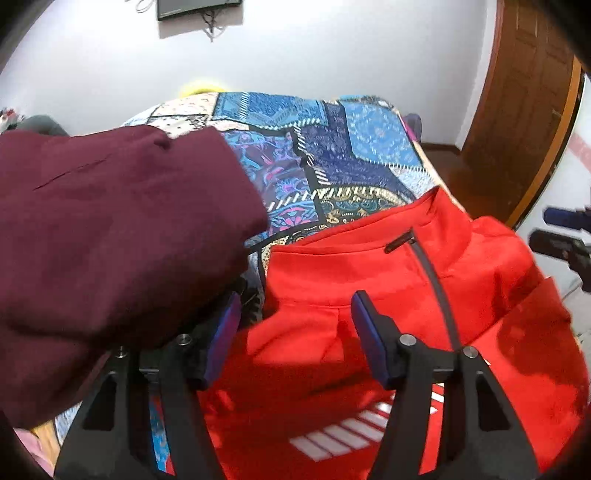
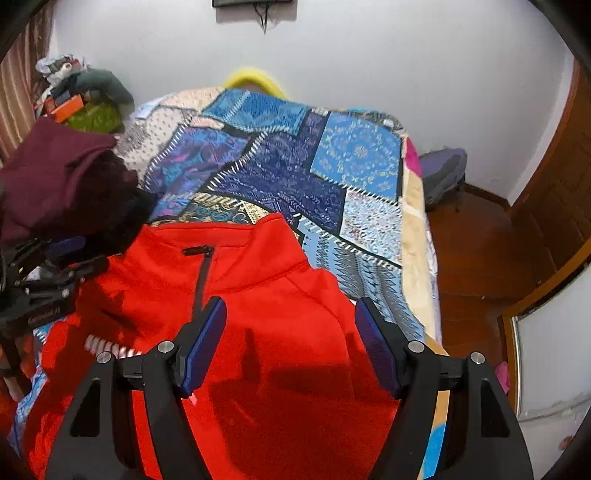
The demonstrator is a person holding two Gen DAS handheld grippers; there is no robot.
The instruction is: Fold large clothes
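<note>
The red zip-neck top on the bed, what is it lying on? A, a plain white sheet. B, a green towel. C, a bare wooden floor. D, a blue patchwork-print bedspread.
D: the red zip-neck top lies spread over the blue patchwork-print bedspread, whose patterned panels show past its collar in both wrist views.

White wall [image 2: 369, 55] w/ dark screen [image 1: 195, 7]; wood floor [image 2: 472, 240], wood door [image 1: 524, 110], patchwork bedspread [image 2: 295, 166].
</note>
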